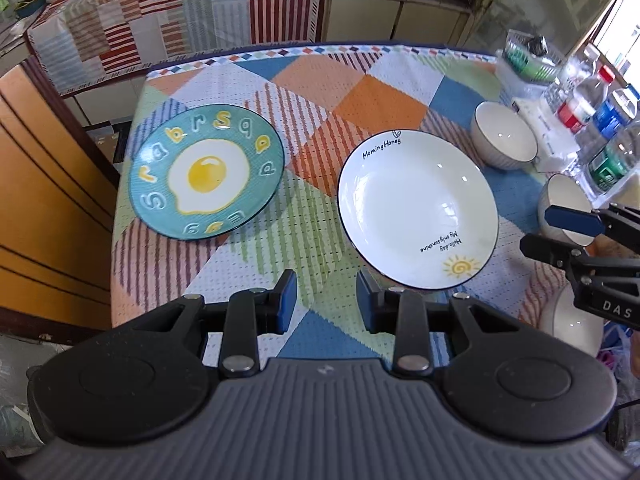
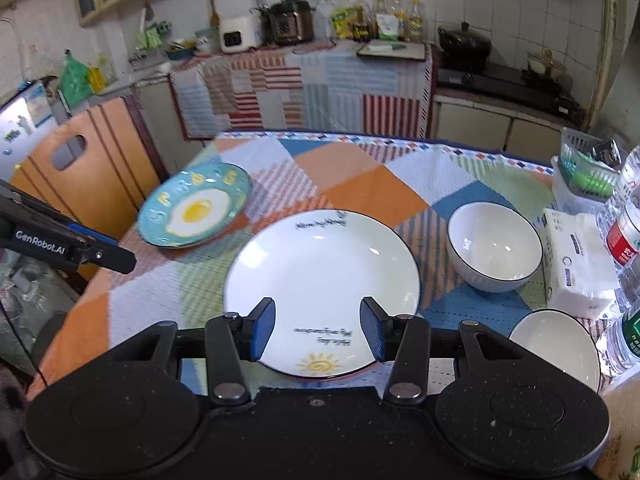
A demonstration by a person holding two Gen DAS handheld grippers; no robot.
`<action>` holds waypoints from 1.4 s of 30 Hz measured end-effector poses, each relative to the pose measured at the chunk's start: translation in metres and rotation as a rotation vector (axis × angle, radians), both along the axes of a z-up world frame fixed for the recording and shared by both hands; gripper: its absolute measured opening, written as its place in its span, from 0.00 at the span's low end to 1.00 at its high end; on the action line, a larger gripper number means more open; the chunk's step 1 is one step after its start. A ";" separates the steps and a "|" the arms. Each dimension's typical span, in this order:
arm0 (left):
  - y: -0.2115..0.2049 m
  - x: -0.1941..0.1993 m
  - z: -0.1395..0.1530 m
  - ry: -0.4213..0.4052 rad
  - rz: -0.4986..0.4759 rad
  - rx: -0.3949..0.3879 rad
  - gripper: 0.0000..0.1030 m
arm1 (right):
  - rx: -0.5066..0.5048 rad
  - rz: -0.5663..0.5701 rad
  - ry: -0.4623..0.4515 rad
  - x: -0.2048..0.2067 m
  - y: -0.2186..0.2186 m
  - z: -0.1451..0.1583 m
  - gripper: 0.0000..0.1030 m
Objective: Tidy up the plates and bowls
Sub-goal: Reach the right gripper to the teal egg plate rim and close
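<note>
From the left wrist: left gripper spread wide and holding nothing, hovering above the checked cloth of the surface at its near edge. Egg-print teal plate far-left of the fingers, well apart; white sun-print plate just ahead to the right, its near rim beside the right-hand pad. Right gripper poking in at the right edge, over a white bowl by the water bottles; another white bowl further back, a third nearer, half hidden behind the gripper body. From the right wrist: right gripper likewise spread and empty, with the white sun-print plate lying dead ahead, its near rim sitting between the two blue pads, though not visibly touched. Teal plate far-left; left gripper only partly seen at the left edge. Shown here but not in the other view: tissue pack clearly beside the far bowl, and the near bowl unobstructed. Judged from both: right gripper better lined up on the white plate, likely a rim pinch, then stacking with the teal one.
</note>
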State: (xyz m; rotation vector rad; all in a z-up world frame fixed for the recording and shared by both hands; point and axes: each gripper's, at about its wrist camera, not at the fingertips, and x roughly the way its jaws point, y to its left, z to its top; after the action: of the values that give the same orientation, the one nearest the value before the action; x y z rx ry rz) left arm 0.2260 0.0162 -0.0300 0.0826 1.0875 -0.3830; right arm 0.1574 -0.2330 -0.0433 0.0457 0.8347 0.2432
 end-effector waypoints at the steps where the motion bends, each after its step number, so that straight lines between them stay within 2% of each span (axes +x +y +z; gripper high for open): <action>1: 0.004 -0.004 0.004 -0.005 0.003 -0.005 0.31 | 0.001 0.008 -0.010 -0.004 0.002 0.004 0.51; 5: 0.017 -0.016 0.014 -0.028 0.014 -0.004 0.31 | -0.005 0.076 -0.060 -0.017 0.014 0.019 0.52; 10: 0.032 -0.020 0.022 -0.047 0.037 -0.003 0.34 | 0.019 0.156 -0.124 -0.024 0.030 0.035 0.60; 13: 0.046 -0.015 0.025 -0.038 0.086 -0.043 0.35 | 0.049 0.210 -0.178 -0.025 0.040 0.040 0.60; 15: 0.052 -0.012 0.026 -0.051 0.104 -0.041 0.39 | 0.064 0.237 -0.189 -0.022 0.047 0.041 0.61; 17: 0.056 -0.009 0.025 -0.068 0.107 -0.027 0.39 | 0.089 0.255 -0.190 -0.017 0.054 0.042 0.64; 19: 0.064 -0.004 0.023 -0.067 0.116 -0.057 0.39 | 0.108 0.271 -0.192 -0.008 0.060 0.041 0.71; 21: 0.071 0.002 0.020 -0.078 0.134 -0.078 0.40 | 0.104 0.308 -0.199 0.005 0.067 0.036 0.72; 23: 0.074 0.010 0.015 -0.095 0.144 -0.068 0.42 | 0.096 0.303 -0.180 0.024 0.071 0.029 0.72; 26: 0.077 0.022 0.004 -0.128 0.141 -0.038 0.52 | 0.128 0.301 -0.159 0.052 0.073 0.021 0.75; 27: 0.079 0.026 0.000 -0.134 0.137 -0.032 0.58 | 0.137 0.298 -0.159 0.059 0.075 0.018 0.79; 28: 0.081 0.031 -0.005 -0.135 0.139 -0.024 0.59 | 0.144 0.293 -0.163 0.066 0.076 0.015 0.85; 31: 0.089 0.044 -0.020 -0.135 0.176 -0.017 0.63 | 0.183 0.268 -0.171 0.087 0.080 0.005 0.86; 33: 0.100 0.054 -0.032 -0.127 0.230 -0.056 0.75 | 0.207 0.266 -0.127 0.106 0.084 -0.005 0.86; 34: 0.105 0.059 -0.038 -0.124 0.240 -0.063 0.76 | 0.212 0.272 -0.103 0.115 0.088 -0.009 0.86; 37: 0.108 0.074 -0.053 -0.146 0.249 -0.007 0.83 | 0.213 0.289 -0.055 0.141 0.100 -0.026 0.86; 40: 0.107 0.093 -0.067 -0.164 0.244 0.027 0.85 | 0.235 0.269 0.018 0.168 0.106 -0.046 0.86; 42: 0.108 0.108 -0.077 -0.131 0.263 -0.008 0.85 | 0.234 0.240 0.050 0.185 0.108 -0.059 0.86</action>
State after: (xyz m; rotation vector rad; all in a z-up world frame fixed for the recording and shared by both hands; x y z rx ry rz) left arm 0.3337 0.1247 -0.1071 -0.0420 0.9531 -0.1435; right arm 0.3427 -0.1248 -0.1024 0.1719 0.8587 0.5673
